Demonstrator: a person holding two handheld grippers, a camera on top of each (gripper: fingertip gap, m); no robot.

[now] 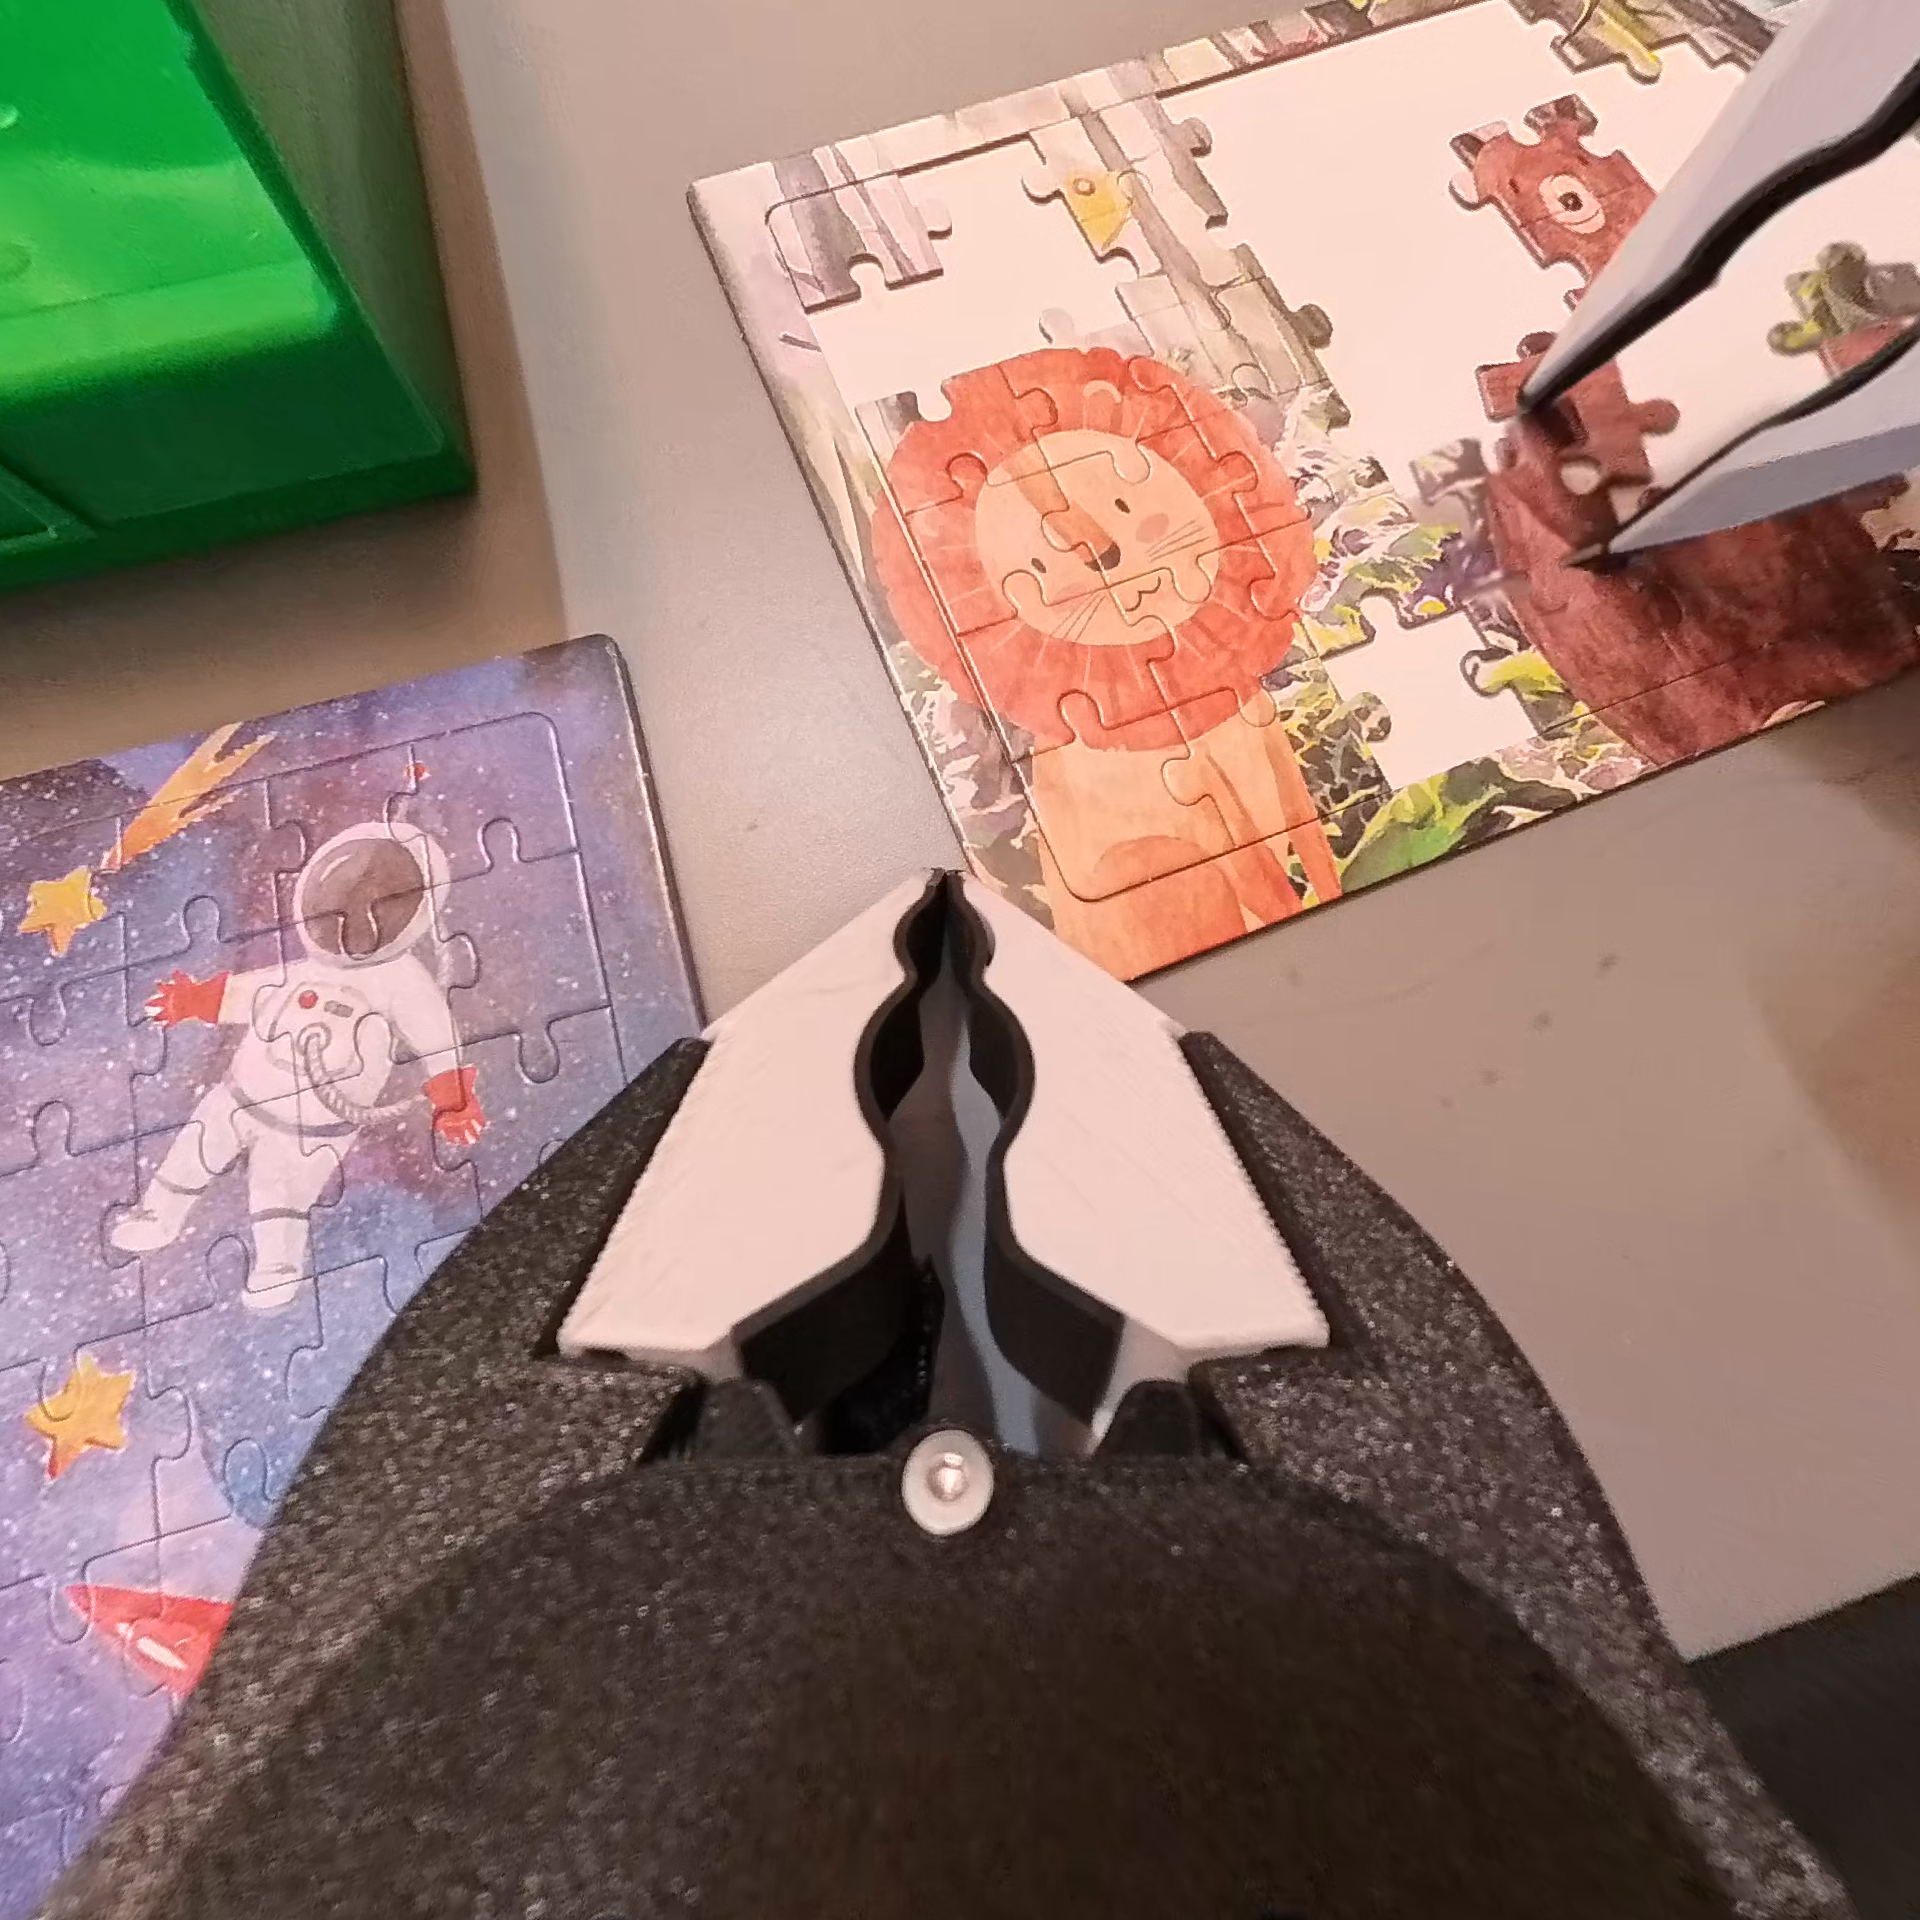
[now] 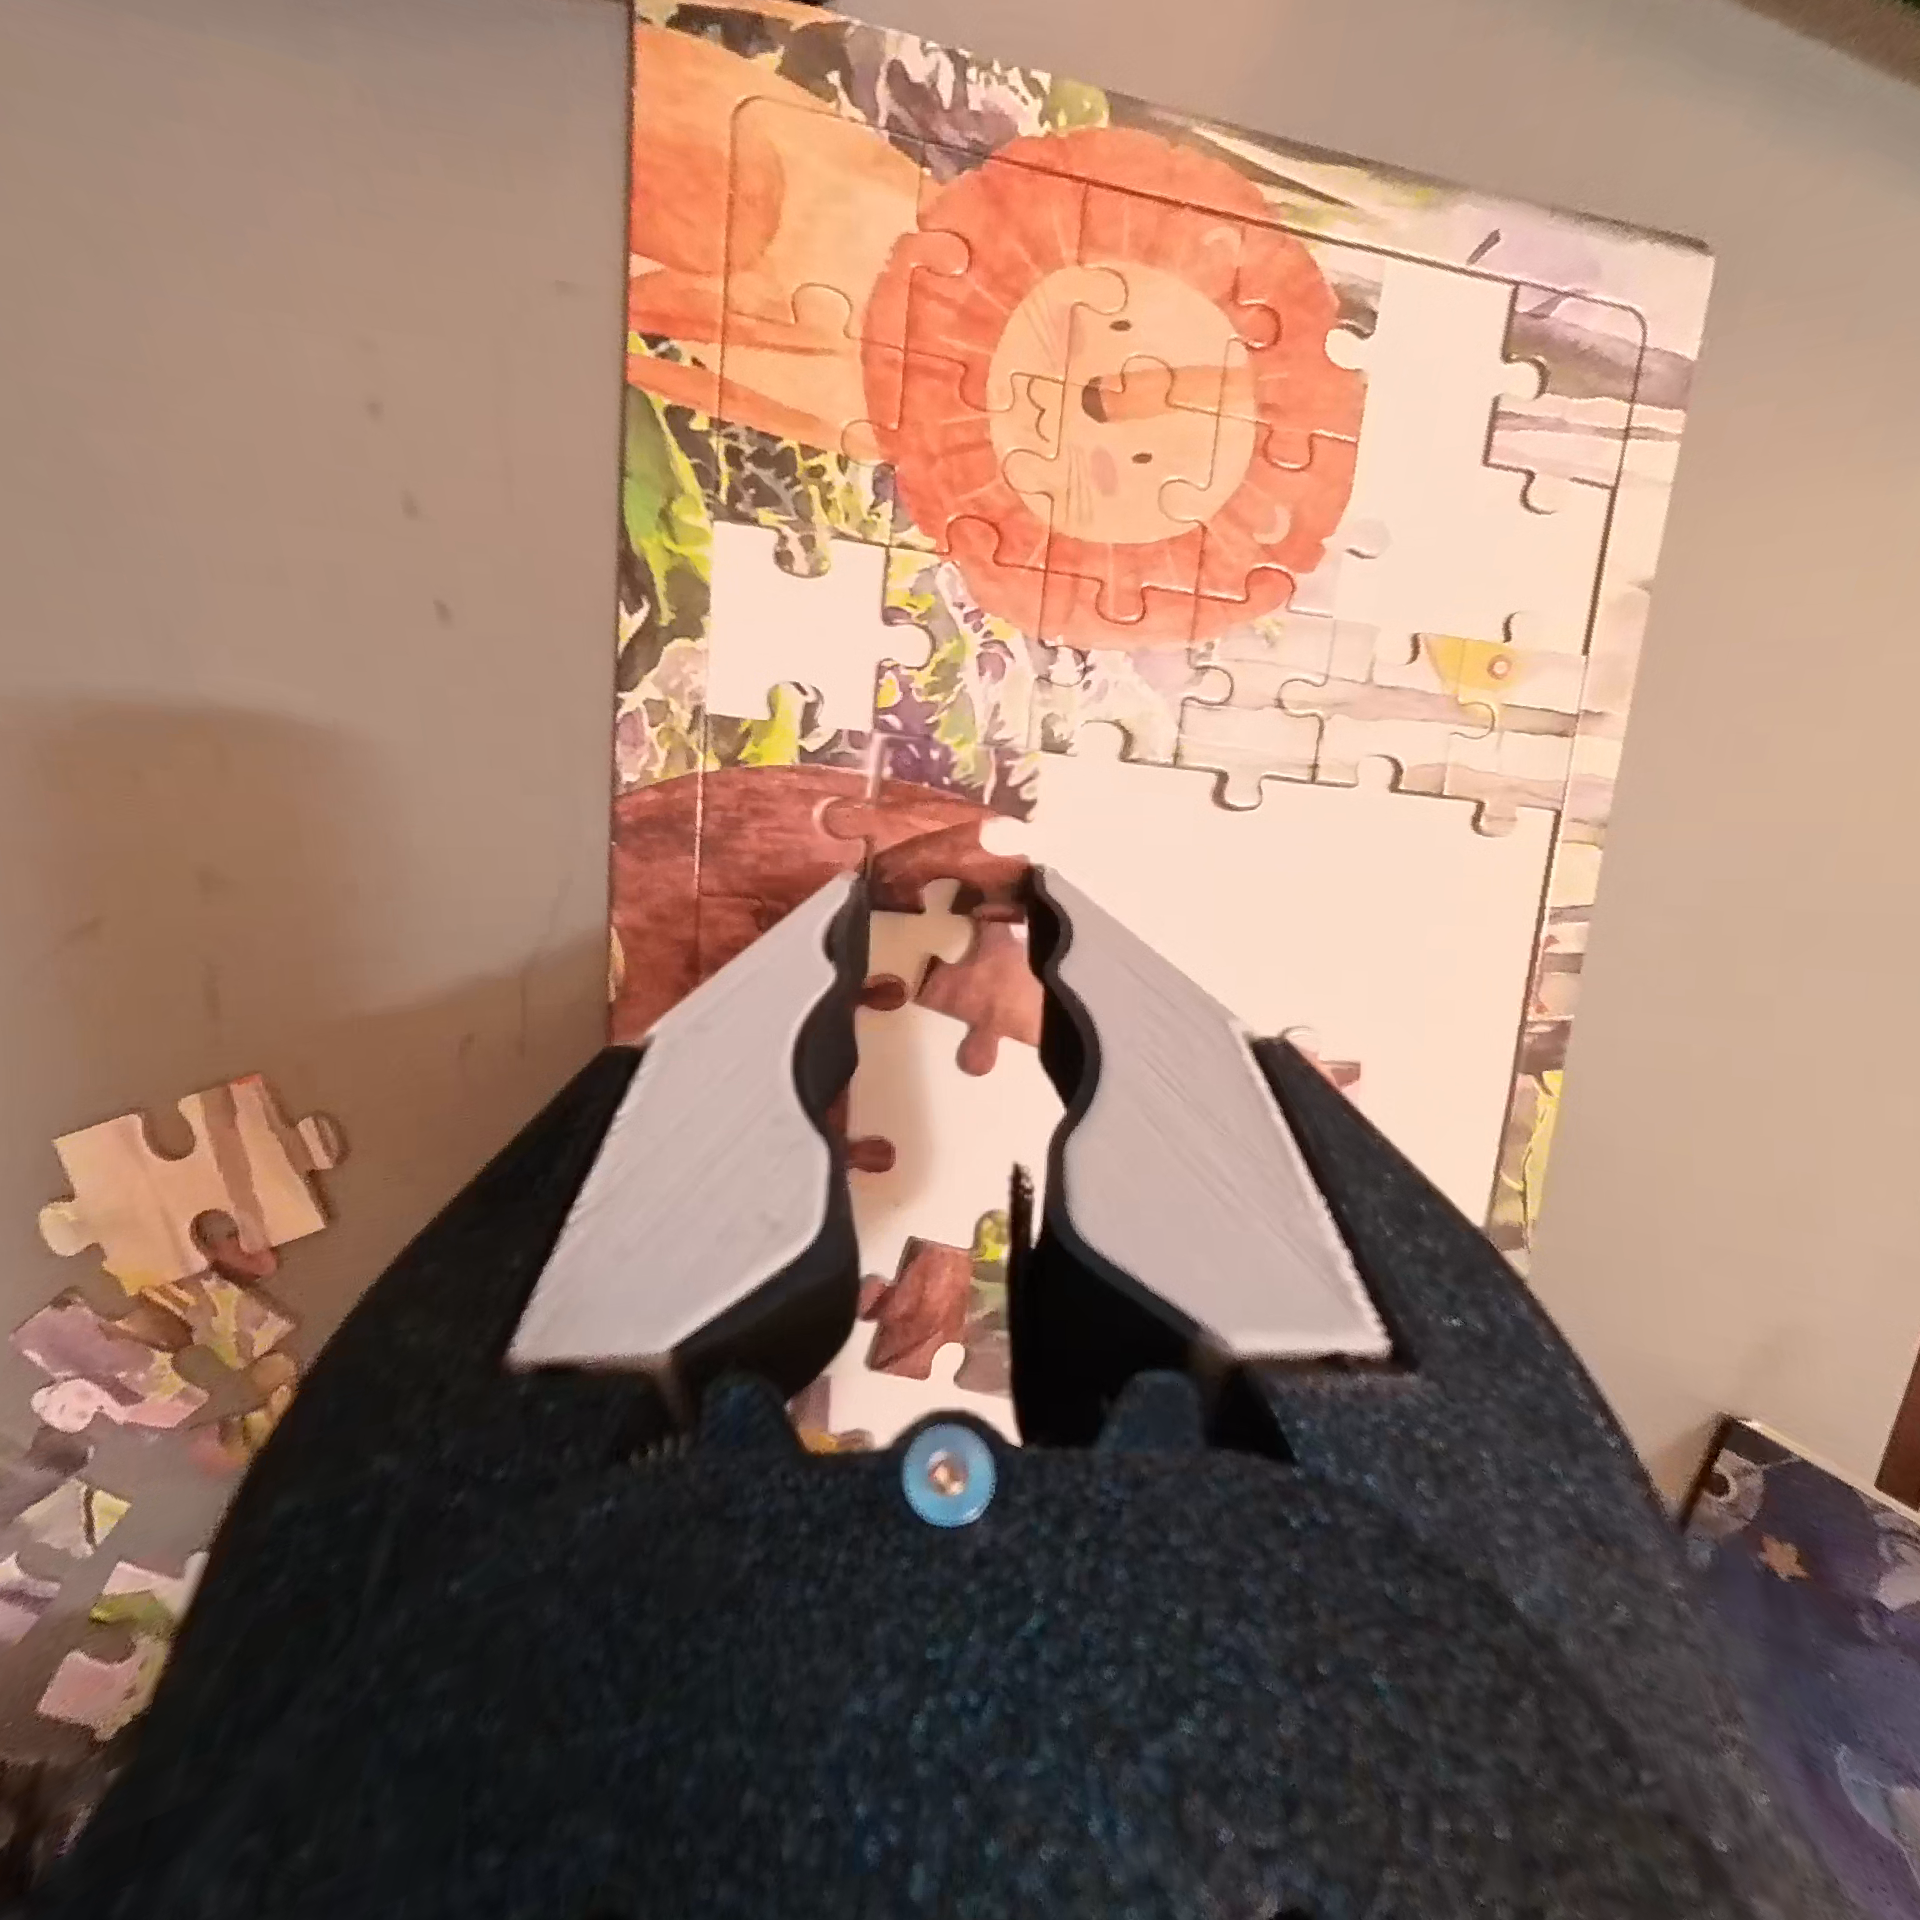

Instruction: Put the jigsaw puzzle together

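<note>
Orange lion (image 1: 1101,540) at the left of the animal puzzle board (image 1: 748,312) is complete; white gaps remain right around the brown bear (image 1: 1662,644). The left gripper (image 1: 948,883) hangs pinched together, empty, near the board's edge. The right gripper (image 2: 945,883), jaws apart, tips down at a brown bear piece (image 1: 1579,426) not fully seated; loose pieces (image 2: 197,1174) wait.

This looks like a plain tabletop set up for play or data collection, though whether it stands in a home or a lab cannot be told. The evidence is thin: a bare beige table (image 1: 1455,1143), scuffed and marked with small dark spots, carrying children's things. A lion jigsaw puzzle (image 1: 1091,540) lies partly filled in its tray, a finished astronaut puzzle (image 1: 312,1039) lies beside it, and a green plastic bin (image 1: 187,312) stands at the far corner. Loose puzzle pieces (image 2: 156,1299) are heaped near the table's edge.
</note>
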